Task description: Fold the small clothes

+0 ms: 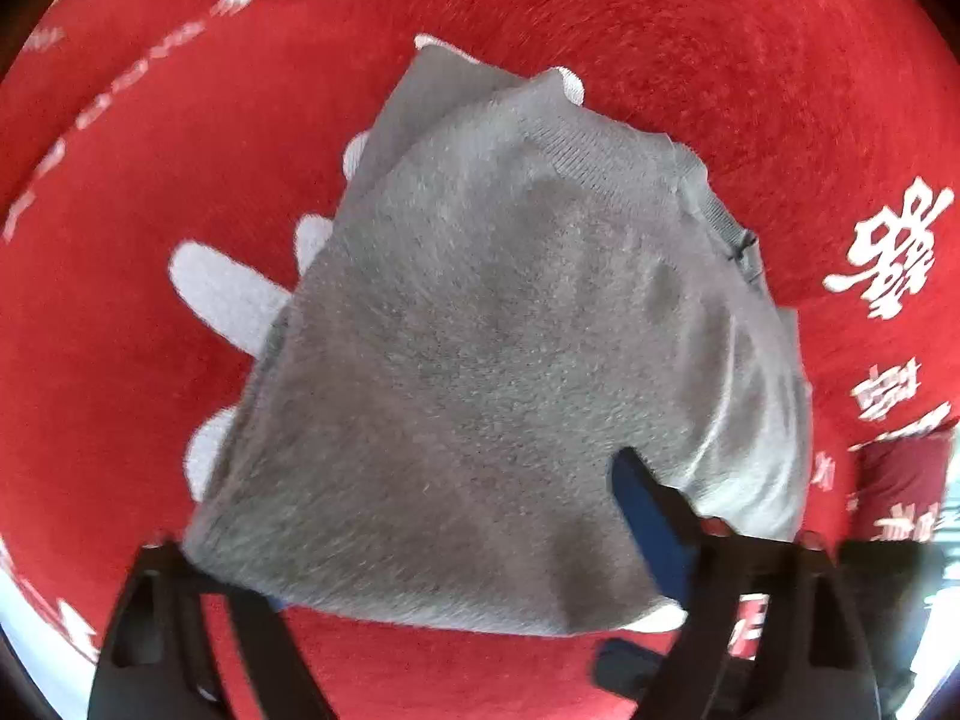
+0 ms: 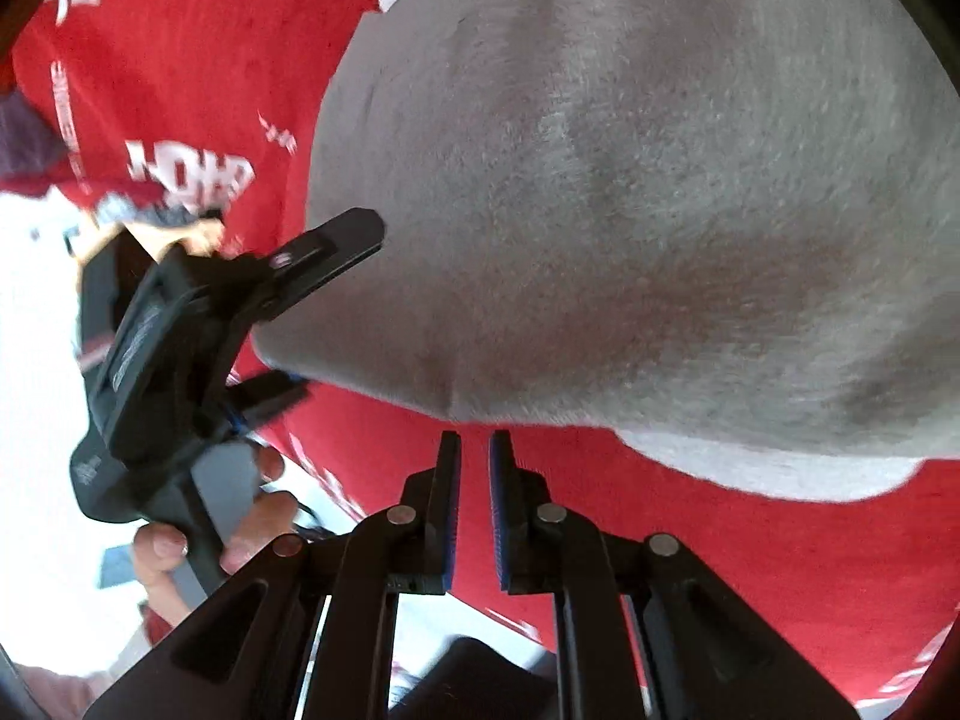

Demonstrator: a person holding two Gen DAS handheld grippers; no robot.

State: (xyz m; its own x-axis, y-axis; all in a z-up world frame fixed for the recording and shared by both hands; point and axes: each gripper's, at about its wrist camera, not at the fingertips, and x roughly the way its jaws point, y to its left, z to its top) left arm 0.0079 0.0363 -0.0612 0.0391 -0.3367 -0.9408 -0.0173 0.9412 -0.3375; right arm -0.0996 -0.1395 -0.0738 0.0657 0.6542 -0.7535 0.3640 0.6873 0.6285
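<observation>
- Looking down steeply from the left wrist view, the left tool (image 1: pixel 456 546) points at a grey knitted garment (image 1: pixel 498 330) that fills the middle of the frame, lying folded on a red cloth with white lettering (image 1: pixel 720 48) spread over the tabletop.
- Its jaws stand apart, astride the garment's near edge: the right blue-padded finger (image 1: pixel 651 516) lies on top of the knit at lower right, while the left finger (image 1: pixel 180 594) sits at the fabric's lower-left corner; whether the pads press the cloth cannot be told.
- White shapes printed on the red cloth show past the garment's left edge.
- From the right wrist view, the right tool (image 2: pixel 475 480) sits at bottom centre, its blue pads nearly together with only a thin slit between, holding nothing, just short of the garment's near hem.
- At left, a person's hand (image 2: pixel 240 534) grips the left tool's handle, angling it toward the garment's left edge, one finger above the fabric, one below.
</observation>
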